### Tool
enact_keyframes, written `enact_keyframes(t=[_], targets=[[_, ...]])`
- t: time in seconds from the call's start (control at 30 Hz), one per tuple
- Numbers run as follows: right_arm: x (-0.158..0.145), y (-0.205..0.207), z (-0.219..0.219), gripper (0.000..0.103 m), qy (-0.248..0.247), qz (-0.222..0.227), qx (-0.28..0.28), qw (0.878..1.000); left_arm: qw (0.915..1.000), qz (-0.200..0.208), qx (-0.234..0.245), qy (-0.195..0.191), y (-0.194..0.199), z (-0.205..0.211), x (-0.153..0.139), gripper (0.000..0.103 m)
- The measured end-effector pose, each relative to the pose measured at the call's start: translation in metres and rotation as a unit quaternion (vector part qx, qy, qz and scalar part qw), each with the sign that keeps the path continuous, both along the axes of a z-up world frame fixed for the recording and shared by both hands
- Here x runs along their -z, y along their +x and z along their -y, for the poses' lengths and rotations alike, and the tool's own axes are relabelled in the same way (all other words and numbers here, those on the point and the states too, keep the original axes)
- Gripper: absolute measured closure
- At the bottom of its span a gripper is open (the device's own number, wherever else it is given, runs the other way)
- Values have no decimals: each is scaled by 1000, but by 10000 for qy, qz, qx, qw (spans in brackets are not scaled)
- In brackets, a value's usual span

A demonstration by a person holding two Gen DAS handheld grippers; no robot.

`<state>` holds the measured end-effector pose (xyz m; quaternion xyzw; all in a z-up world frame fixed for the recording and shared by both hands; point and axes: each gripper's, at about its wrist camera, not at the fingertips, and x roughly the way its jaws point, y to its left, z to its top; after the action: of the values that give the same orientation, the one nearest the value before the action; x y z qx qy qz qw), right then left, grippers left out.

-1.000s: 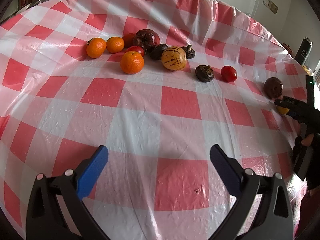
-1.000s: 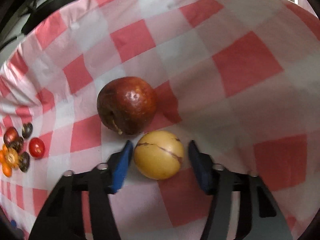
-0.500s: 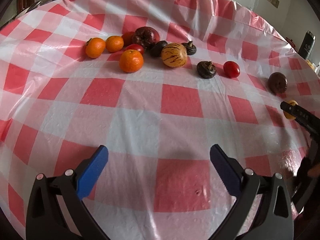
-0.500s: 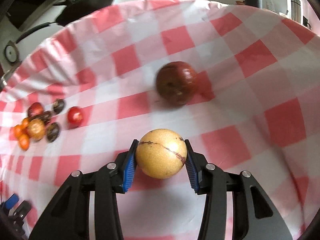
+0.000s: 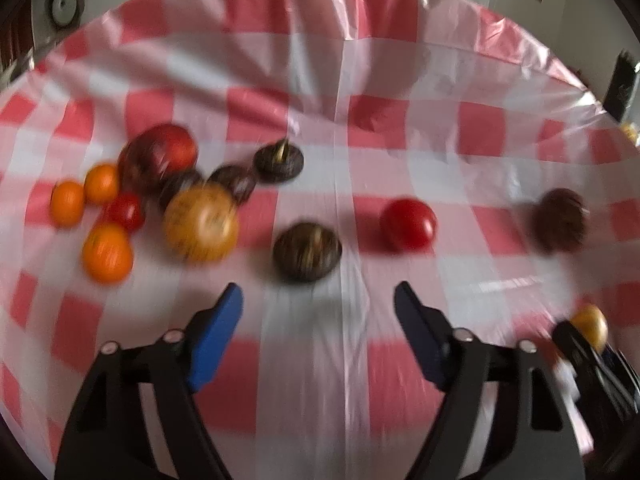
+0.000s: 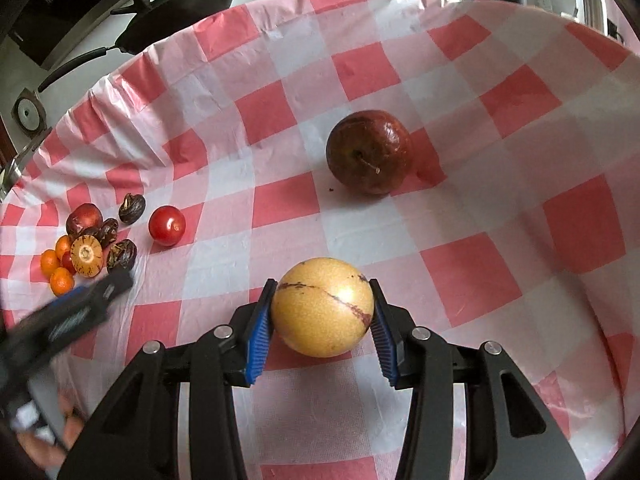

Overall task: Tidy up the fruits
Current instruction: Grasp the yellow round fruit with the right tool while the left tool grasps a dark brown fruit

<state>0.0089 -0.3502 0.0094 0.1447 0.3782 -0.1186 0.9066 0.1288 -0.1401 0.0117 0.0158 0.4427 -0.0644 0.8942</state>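
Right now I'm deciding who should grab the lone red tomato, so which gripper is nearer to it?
Left. The left gripper, open, sits just short of the red tomato. The right gripper is farther off, shut on the yellow fruit.

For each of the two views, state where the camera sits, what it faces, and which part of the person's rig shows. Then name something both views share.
Left wrist: behind the open left gripper, facing a dark chestnut-like fruit and the fruit cluster.
Right wrist: behind the right gripper, which clamps the yellow fruit; beyond lies the dark red fruit.
Shared: the red tomato, and each shows the other gripper.
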Motion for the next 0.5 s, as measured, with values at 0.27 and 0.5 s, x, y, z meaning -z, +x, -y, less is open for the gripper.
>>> enact_keyframes(t=[0.27, 0.5], targets=[[2, 1, 3, 59, 254, -11, -96, 9996, 9990, 6, 362, 261, 15, 17, 5, 63], [3, 1, 4, 59, 299, -25, -115, 9995, 9986, 427, 164, -272, -36, -3, -8, 63]])
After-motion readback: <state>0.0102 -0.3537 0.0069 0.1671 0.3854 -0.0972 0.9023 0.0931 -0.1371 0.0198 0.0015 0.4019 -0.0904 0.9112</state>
